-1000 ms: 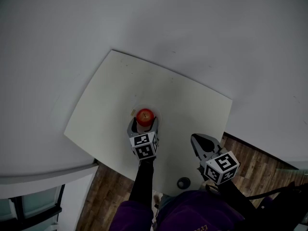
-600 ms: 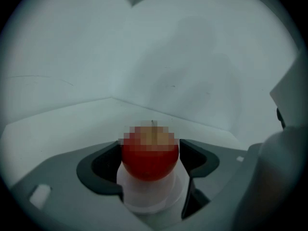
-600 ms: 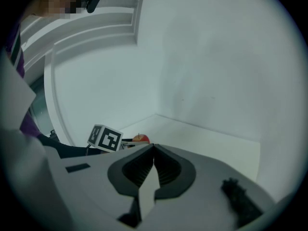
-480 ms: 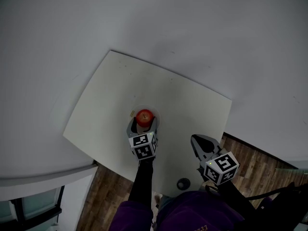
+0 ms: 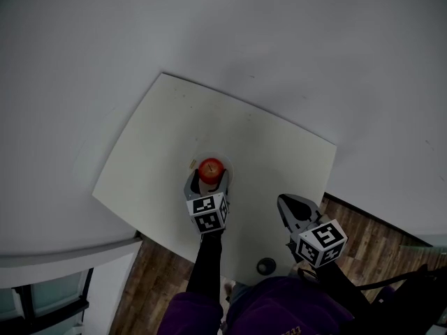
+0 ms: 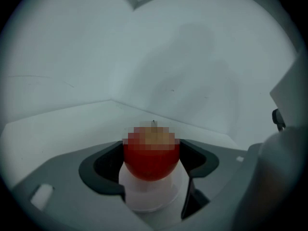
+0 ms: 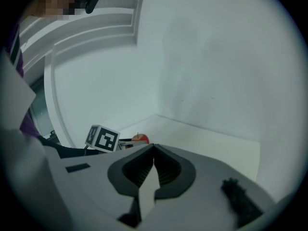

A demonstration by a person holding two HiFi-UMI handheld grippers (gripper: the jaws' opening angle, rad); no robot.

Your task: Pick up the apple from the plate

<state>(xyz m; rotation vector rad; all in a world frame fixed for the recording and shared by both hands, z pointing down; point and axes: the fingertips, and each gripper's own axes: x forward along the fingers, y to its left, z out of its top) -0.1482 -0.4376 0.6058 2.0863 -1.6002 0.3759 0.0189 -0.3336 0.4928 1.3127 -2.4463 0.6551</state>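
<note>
Nearest the person, the right gripper (image 7: 154,149) hangs over the table's near edge with its jaws pressed together and nothing between them. It looks parked there to stay out of the way. Just beside it a small dark round object (image 5: 266,265) lies on the tabletop; what it is cannot be made out.

Further out, the left gripper (image 5: 208,179) reaches forward low over the table, one jaw on each side of the glossy red apple (image 6: 151,163). The dark pads appear to touch its flanks at the widest part, though part of the fruit is obscured, so firm pressure is a judgement. This side-on grip suits a straight lift.

The apple sits at the middle of the small white round plate (image 6: 149,200), not yet raised. Its thin stem (image 6: 153,122) points straight up, so the core axis stands upright, and the body is nearly round.

The plate rests mid-way across the pale square tabletop (image 5: 160,138).
</note>
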